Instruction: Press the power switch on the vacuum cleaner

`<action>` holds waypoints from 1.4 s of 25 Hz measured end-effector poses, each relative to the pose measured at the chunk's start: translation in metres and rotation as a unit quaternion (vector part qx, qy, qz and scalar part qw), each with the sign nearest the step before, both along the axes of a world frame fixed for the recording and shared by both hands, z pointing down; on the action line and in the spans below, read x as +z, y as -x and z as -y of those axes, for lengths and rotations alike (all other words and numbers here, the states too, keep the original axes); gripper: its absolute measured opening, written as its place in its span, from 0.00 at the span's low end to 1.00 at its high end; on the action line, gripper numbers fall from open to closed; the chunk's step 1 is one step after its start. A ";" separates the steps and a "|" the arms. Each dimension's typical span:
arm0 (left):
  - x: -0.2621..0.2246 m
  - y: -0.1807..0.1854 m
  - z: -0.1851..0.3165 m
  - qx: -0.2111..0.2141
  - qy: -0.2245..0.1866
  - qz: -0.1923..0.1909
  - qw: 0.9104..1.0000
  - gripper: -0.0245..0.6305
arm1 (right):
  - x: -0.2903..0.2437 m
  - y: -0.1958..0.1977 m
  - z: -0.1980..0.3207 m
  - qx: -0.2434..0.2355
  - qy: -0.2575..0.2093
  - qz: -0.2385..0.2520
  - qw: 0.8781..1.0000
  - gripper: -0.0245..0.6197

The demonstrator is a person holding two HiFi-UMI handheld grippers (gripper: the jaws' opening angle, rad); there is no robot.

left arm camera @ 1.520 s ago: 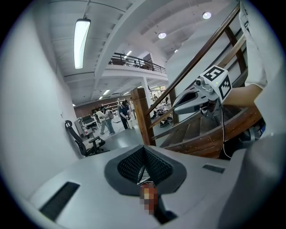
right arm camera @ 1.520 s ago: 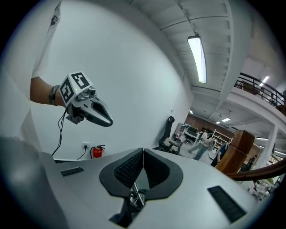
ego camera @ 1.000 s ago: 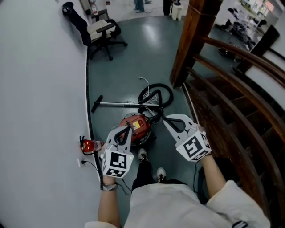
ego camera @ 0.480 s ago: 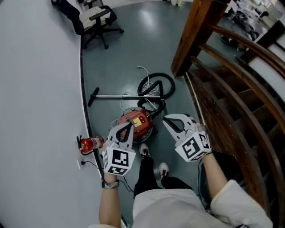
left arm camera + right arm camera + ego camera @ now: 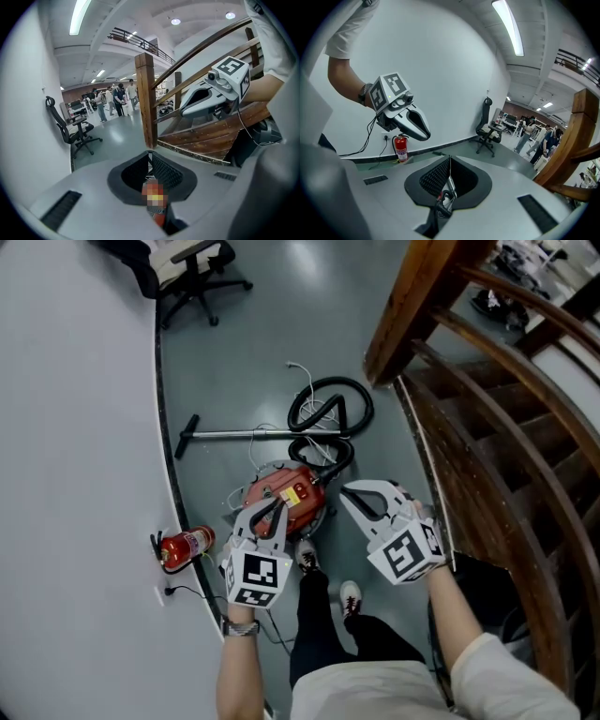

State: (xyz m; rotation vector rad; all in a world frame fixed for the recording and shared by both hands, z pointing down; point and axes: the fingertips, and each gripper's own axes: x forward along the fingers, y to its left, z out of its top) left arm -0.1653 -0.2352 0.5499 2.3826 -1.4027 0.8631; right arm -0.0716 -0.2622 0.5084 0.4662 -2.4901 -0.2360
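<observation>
The vacuum cleaner (image 5: 289, 495) lies on the floor (image 5: 244, 352) just beyond my feet. It is a red canister near the wall (image 5: 75, 427), with its black hose (image 5: 330, 407) coiled on the far side and the wand (image 5: 244, 434) lying to the left. A fire extinguisher (image 5: 183, 546) stands to its near left.

My left tool (image 5: 273, 506) hangs above the canister, well clear of it, with its jaws closed on nothing. My right tool (image 5: 346, 491) is just to the right, also shut and empty.

I cannot pick out the power switch from here. I expect a stiff, sprung button on the hard top shell. The canister probably rolls easily, so I would press straight down with closed tips.
</observation>
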 end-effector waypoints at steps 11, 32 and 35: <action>0.063 -0.005 0.010 0.012 0.021 0.007 1.000 0.12 | 0.053 -0.005 0.001 0.021 0.019 0.015 0.999 0.08; 0.202 -0.002 0.031 0.047 0.092 0.009 0.995 0.16 | 0.162 -0.008 0.010 0.052 0.056 0.002 0.997 0.08; 0.220 -0.005 0.035 0.055 0.104 0.011 0.993 0.16 | 0.175 -0.008 0.013 0.056 0.060 -0.001 0.997 0.08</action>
